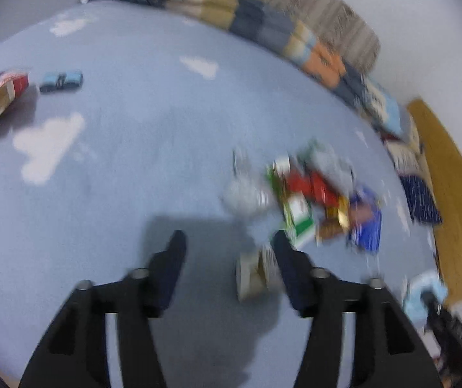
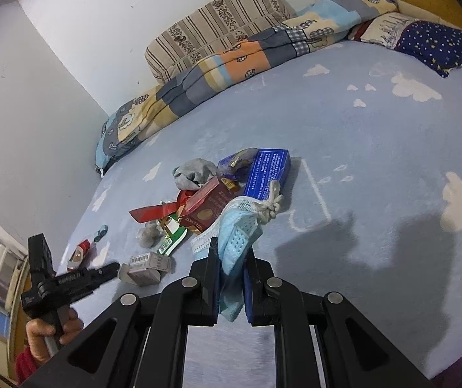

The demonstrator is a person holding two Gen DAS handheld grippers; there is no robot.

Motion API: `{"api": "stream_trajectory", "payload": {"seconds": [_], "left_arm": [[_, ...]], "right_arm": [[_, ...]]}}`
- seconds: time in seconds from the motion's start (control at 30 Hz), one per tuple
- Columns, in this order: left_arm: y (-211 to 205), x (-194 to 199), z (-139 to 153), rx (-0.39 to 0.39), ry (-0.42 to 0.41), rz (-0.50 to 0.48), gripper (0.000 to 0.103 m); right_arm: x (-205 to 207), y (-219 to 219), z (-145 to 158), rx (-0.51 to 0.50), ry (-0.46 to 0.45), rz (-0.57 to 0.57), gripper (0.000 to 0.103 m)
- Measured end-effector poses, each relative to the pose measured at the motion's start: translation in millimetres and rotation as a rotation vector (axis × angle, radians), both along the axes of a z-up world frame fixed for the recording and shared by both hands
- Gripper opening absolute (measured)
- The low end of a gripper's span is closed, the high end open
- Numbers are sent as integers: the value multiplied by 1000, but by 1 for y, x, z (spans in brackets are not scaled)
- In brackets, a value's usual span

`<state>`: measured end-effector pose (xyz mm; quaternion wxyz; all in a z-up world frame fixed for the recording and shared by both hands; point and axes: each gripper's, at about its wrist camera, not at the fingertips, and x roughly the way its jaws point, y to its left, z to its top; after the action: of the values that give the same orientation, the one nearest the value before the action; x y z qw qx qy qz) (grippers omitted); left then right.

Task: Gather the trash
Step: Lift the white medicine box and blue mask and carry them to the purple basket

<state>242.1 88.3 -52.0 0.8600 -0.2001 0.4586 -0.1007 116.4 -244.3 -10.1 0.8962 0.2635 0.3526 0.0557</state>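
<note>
The blue face mask [image 2: 236, 245] hangs pinched between the right tongs [image 2: 231, 252], which are clamped on it, its white knotted ear loop [image 2: 271, 205] trailing out ahead over the trash pile [image 2: 218, 200]. The rest of the trash lies on the bed [image 2: 376, 135] just beyond those tongs: a blue box [image 2: 268, 171], a red carton [image 2: 210, 210] with torn red strips, a green-and-white wrapper [image 2: 174, 241], a grey crumpled rag [image 2: 195, 171] and a small grey box [image 2: 147, 266] nearest the left tongs [image 1: 229, 237]. Those stand apart with nothing between them, the grey box [image 1: 253, 274] lying just inside the right-hand finger; that view is smeared, so I'd only guess it is the next target.

The mask is held by one edge, so it could slip free, and the dangling loop might snag the pile and drag pieces about. The left tongs could nudge the light box away instead of straddling it.

Farther off, past the left tongs, lie a red-and-white packet [image 1: 3, 92] and a small blue packet [image 1: 61, 80]. A folded quilt [image 2: 218, 64] and pillows line the wall, clear of the work.
</note>
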Motion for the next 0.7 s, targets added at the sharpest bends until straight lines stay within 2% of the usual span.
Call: {"api": "stream_trajectory", "payload": {"seconds": [0.1,0.17,0.23,0.27,0.4,0.5,0.57,0.7], "left_arm": [[-8,24,-14,-34,30,-20,58],[-19,34,-27,-73,63,-65,58],[-31,35,-38,-75,101,-130,58],[-39,31,-40,-59,108,-179,58],[-53,5,-35,19,100,-277,58],[-60,-20,-26,121,58,-349,59],[-63,-29,-20,162,28,-356,59],[-74,-33,-24,232,24,-374,60]], "right_arm": [[1,1,-1,7,2,8,12],[2,2,-2,7,4,11,12],[3,0,-3,9,7,12,12],[4,-1,-4,11,10,11,12],[8,-6,-8,34,25,7,12],[8,-7,-7,39,24,9,12],[8,-4,-5,26,20,14,12],[7,1,-4,11,17,22,12]]}}
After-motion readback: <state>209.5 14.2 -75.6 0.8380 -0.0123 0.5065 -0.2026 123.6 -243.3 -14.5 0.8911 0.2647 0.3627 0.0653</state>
